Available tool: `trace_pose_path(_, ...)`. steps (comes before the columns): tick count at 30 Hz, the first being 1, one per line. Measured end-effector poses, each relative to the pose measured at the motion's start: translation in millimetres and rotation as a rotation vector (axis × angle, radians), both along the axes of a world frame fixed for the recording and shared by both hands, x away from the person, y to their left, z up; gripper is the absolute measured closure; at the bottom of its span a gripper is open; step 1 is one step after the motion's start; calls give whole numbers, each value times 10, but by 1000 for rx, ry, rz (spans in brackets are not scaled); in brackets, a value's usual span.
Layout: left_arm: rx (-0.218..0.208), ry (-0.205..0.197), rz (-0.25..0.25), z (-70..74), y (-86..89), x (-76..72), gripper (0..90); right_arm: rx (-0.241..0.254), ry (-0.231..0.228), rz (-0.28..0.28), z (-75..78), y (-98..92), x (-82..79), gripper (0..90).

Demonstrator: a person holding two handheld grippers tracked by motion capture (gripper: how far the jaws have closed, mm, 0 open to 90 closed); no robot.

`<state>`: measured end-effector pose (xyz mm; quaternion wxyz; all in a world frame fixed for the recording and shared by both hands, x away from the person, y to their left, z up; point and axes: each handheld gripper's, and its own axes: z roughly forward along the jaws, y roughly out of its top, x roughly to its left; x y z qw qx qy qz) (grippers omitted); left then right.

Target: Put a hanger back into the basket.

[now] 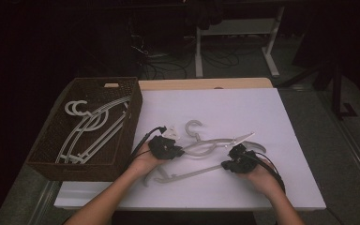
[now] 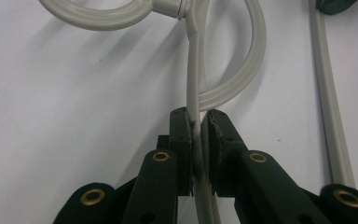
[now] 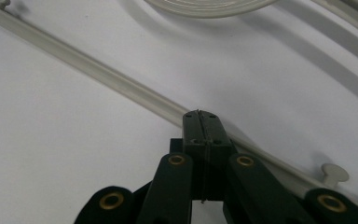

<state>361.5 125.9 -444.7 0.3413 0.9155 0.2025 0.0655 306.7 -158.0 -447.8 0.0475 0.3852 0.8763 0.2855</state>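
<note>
A white plastic hanger (image 1: 205, 146) lies on the white tabletop (image 1: 272, 117), its hook (image 1: 193, 125) pointing away from me. My left gripper (image 1: 180, 152) is at the hanger's left arm. In the left gripper view that gripper (image 2: 198, 116) is shut on a thin edge of the hanger (image 2: 193, 70), just below the curved loop. My right gripper (image 1: 225, 165) rests at the right end of a straight pale bar (image 1: 187, 174). In the right gripper view its jaws (image 3: 200, 114) are pressed together with nothing between them, and the bar (image 3: 98, 74) runs past behind their tips.
A dark woven basket (image 1: 135, 117) stands at the table's left edge and holds several more white hangers (image 1: 91, 126). Beyond the table are a wooden strip (image 1: 206, 83), white desk legs and cables on a dark floor.
</note>
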Motion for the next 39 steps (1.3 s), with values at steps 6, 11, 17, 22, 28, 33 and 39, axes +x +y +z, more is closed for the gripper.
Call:
trace_pose_path(6, -17, 12, 13, 36, 13, -1, 820, 16, -11, 5, 16, -7, -3, 889)
trace_pose_path(11, -15, -8, 29, 115, 5, -31, 822, 92, -54, 6, 131, -36, -33, 817)
trace_pose_path(17, -22, -19, 82, 343, 95, -20, 823, 214, -131, 4, 361, -120, -147, 628)
trace_pose_path(22, -41, -45, 148, 662, 192, -16, 823, 270, -188, -34, 446, -240, -228, 468)
trace_pose_path(28, -49, -78, 201, 1112, 358, 0, 823, 280, -223, -53, 457, -343, -193, 377)
trace_pose_path(33, -64, -105, 252, 1442, 651, 39, 822, 274, -235, -55, 449, -361, -124, 332)
trace_pose_path(39, -60, -143, 329, 1712, 1197, 60, 822, 252, -239, -56, 423, -348, -107, 303)
